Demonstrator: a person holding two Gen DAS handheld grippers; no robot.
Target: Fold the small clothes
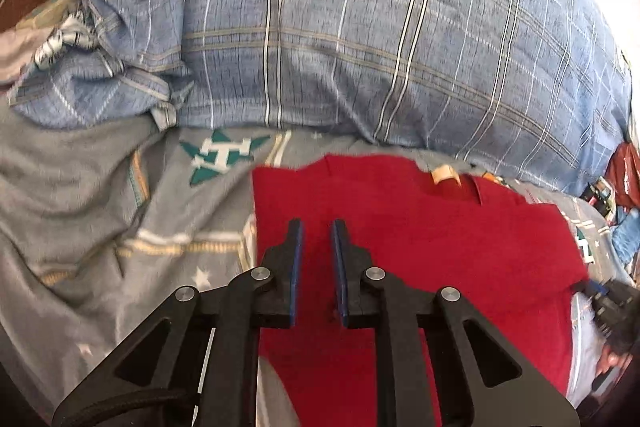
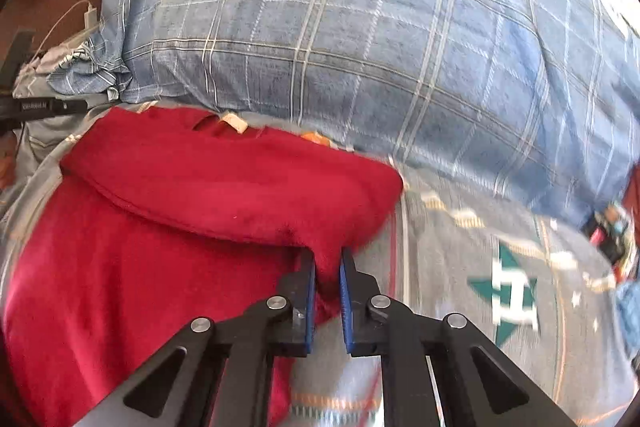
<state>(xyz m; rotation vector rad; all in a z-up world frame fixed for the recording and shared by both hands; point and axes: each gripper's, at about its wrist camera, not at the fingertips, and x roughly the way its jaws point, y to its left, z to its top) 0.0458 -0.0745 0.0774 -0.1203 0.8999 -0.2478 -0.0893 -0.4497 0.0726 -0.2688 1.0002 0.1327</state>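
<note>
A: Red garment (image 1: 420, 227)?
B: Flat on the grey bedspread (image 1: 100, 187), just below the blue plaid pillow (image 1: 360, 27).
A: Tongs?
B: Right tongs (image 2: 328, 267) pinch its folded-over red corner. Left tongs (image 1: 318, 231) pressed nearly together above the cloth; whether they hold it, cannot tell.

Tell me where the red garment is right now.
The red garment lies on the grey bedsheet just below the blue plaid pillow, centre-right in the left wrist view.

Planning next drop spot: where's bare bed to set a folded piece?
Free: grey bedspread left of the red garment, below the plaid pillow; likewise right of it in the right wrist view. Crowded: clutter at far right.
</note>
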